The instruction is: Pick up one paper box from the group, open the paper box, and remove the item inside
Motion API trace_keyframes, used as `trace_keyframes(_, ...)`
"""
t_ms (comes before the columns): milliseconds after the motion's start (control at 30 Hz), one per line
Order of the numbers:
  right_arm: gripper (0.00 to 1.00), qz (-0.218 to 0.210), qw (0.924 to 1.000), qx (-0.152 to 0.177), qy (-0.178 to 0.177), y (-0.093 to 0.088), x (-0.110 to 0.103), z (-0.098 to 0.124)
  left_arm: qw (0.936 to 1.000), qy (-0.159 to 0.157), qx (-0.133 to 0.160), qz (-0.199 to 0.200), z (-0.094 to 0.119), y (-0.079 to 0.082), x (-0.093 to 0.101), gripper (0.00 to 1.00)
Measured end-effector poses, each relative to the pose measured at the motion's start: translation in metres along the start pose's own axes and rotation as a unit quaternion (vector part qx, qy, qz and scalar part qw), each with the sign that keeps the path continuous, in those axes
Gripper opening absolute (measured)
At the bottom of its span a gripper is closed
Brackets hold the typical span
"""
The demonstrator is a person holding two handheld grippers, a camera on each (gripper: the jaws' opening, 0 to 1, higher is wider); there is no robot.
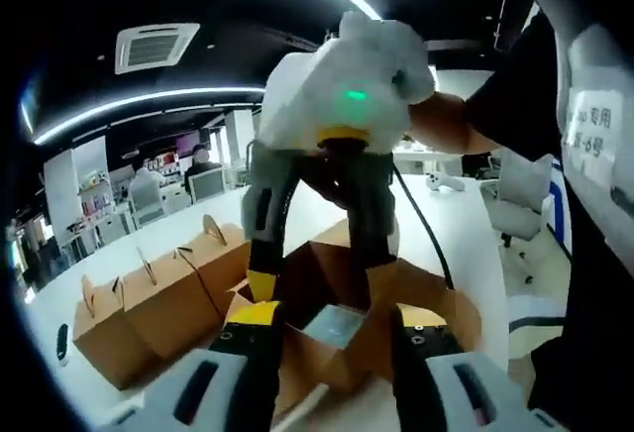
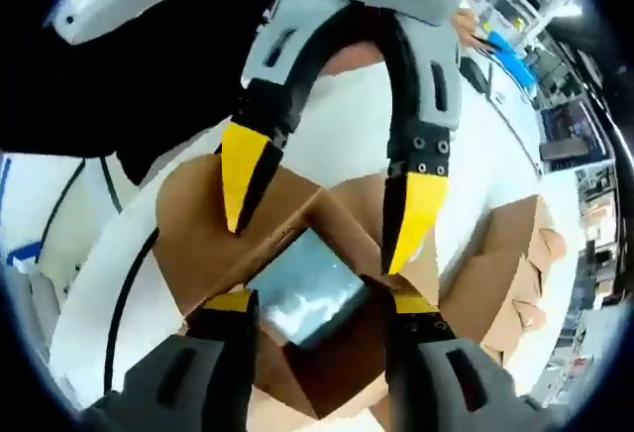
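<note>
We are seeing the opened box [image 2: 297, 283] with a shiny item [image 2: 302, 298] lying between our right tongs [image 2: 317, 303], wide; left tongs [image 2: 327, 214], wide, hovering at twelve o'clock.

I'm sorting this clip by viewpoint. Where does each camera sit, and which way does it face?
Left gripper view: rides the left hand-held gripper, looking across the open paper box at the right hand-held gripper; a forearm shows.
Right gripper view: rides the right hand-held gripper, looking down into the open box at the shiny item, with the left hand-held gripper opposite; a dark sleeve shows.
Shared: open box, both grippers, closed boxes on the white table.
</note>
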State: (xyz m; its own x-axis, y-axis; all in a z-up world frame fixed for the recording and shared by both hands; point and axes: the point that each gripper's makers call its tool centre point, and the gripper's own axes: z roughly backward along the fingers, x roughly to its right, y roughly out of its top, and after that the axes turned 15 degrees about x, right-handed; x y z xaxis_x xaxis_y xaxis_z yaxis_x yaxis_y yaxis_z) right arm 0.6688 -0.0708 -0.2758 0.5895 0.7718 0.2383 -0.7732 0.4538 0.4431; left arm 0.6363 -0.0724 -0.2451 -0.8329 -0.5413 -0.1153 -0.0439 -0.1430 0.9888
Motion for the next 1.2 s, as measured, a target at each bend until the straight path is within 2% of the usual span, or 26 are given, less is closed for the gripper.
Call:
trace_keyframes(67,0.46,0.057,0.9978,-0.030,0.017,-0.002,-0.001,0.006,1.0000,0.000,0.001,0.003,0.000,0.000,-0.001,0.45)
trace_keyframes(100,0.44,0.067,0.9969,-0.034,0.022,-0.003,-0.002,0.006,1.0000,0.001,0.002,0.006,0.001,0.001,-0.001,0.45)
trace_keyframes(167,0.39,0.124,0.9890,-0.053,0.061,-0.003,-0.011,0.000,1.0000,0.001,0.002,0.004,0.000,0.000,-0.001,0.45)
trace_keyframes(200,0.39,0.153,0.9840,-0.057,0.071,-0.002,-0.010,-0.003,1.0000,0.002,0.001,0.002,0.000,0.000,0.000,0.45)
trace_keyframes(233,0.42,0.145,0.9845,-0.072,0.069,-0.010,-0.009,-0.006,1.0000,0.003,-0.001,0.001,0.000,0.000,-0.001,0.45)
trace_keyframes(267,0.43,0.173,0.9796,-0.079,0.065,-0.013,-0.003,-0.009,0.9999,0.006,-0.006,0.010,0.000,0.000,-0.003,0.45)
trace_keyframes(300,0.43,0.188,0.9755,-0.084,0.078,-0.017,-0.003,-0.013,0.9999,0.011,-0.009,0.009,0.001,-0.001,-0.005,0.45)
trace_keyframes(400,0.43,0.181,0.9761,-0.081,0.089,-0.026,-0.006,-0.018,0.9999,0.008,-0.012,-0.003,0.002,-0.002,-0.006,0.45)
trace_keyframes(667,0.45,0.184,0.9763,-0.068,0.092,-0.023,-0.009,-0.020,0.9995,0.013,-0.027,-0.011,0.007,-0.008,-0.009,0.45)
trace_keyframes(733,0.45,0.174,0.9758,-0.072,0.110,-0.023,-0.014,-0.023,0.9996,0.011,-0.024,-0.009,0.008,-0.007,-0.009,0.45)
trace_keyframes(967,0.46,0.167,0.9730,-0.074,0.141,-0.024,-0.019,-0.025,0.9995,0.015,-0.027,-0.007,0.013,-0.007,-0.010,0.43)
trace_keyframes(1033,0.47,0.176,0.9713,-0.070,0.144,-0.028,-0.021,-0.034,0.9994,0.021,-0.027,-0.003,0.014,-0.009,-0.011,0.43)
trace_keyframes(1067,0.48,0.181,0.9648,-0.077,0.175,-0.031,-0.030,-0.036,0.9993,0.024,-0.030,-0.002,0.013,-0.011,-0.011,0.43)
trace_keyframes(1100,0.48,0.182,0.9664,-0.074,0.166,-0.029,-0.026,-0.036,0.9993,0.024,-0.029,-0.003,0.012,-0.012,-0.011,0.43)
trace_keyframes(1200,0.48,0.187,0.9636,-0.081,0.173,-0.029,-0.025,-0.036,0.9993,0.025,-0.028,0.000,0.008,-0.010,-0.010,0.42)
